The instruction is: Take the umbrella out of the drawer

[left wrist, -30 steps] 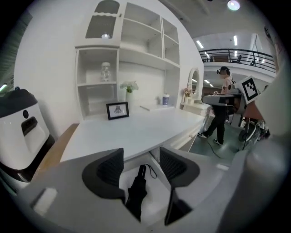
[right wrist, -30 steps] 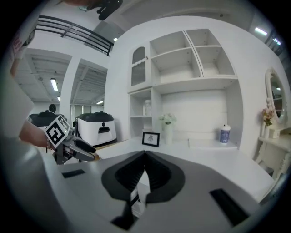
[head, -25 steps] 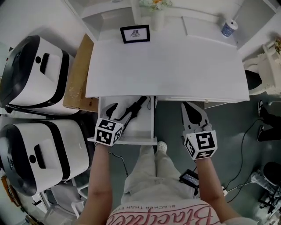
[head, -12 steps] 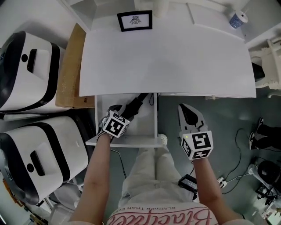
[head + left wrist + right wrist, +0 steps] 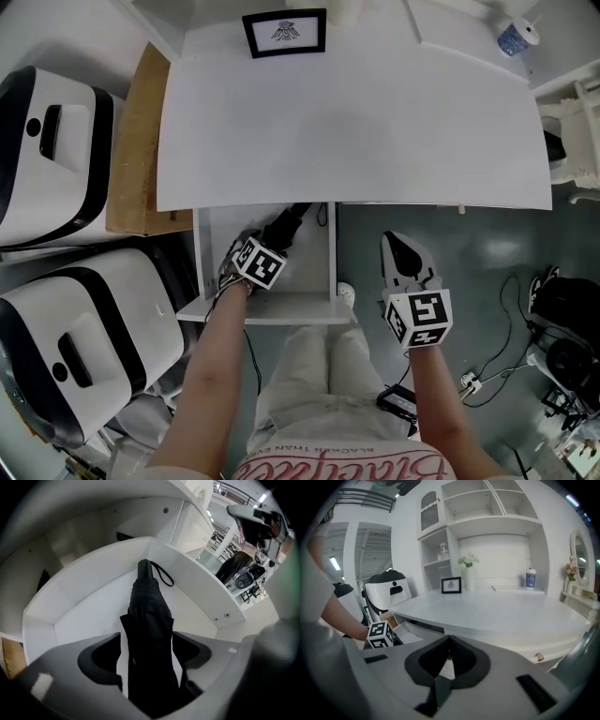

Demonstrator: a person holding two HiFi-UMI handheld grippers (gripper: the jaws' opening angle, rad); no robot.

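The white drawer [image 5: 314, 258] stands pulled out from under the front edge of the broad white surface [image 5: 356, 122], and the folded black umbrella [image 5: 149, 606] lies lengthwise on its floor, the far end reaching back under that edge. A thin black wrist loop [image 5: 164, 576] curls from the handle at that far end. The left tongs [image 5: 146, 641] point steeply down into the drawer and straddle the near part of the umbrella. Their jaws have just been opening and stand wide apart, with the umbrella's dark fabric running between them and a sliver of white drawer floor showing at the left jaw, so the pads do not press on it. The right tongs [image 5: 397, 246] hang outside the drawer, to its right and above the grey floor [image 5: 487, 253], aimed toward the surface. Their jaws are together at the tips with nothing between them. At the back of the surface a small black picture frame [image 5: 285, 32] stands upright, and a blue and white cup [image 5: 514, 37] sits near the far right corner. To the left of the drawer are two large white and black machines [image 5: 56, 150] and a flat cardboard box [image 5: 131, 150].
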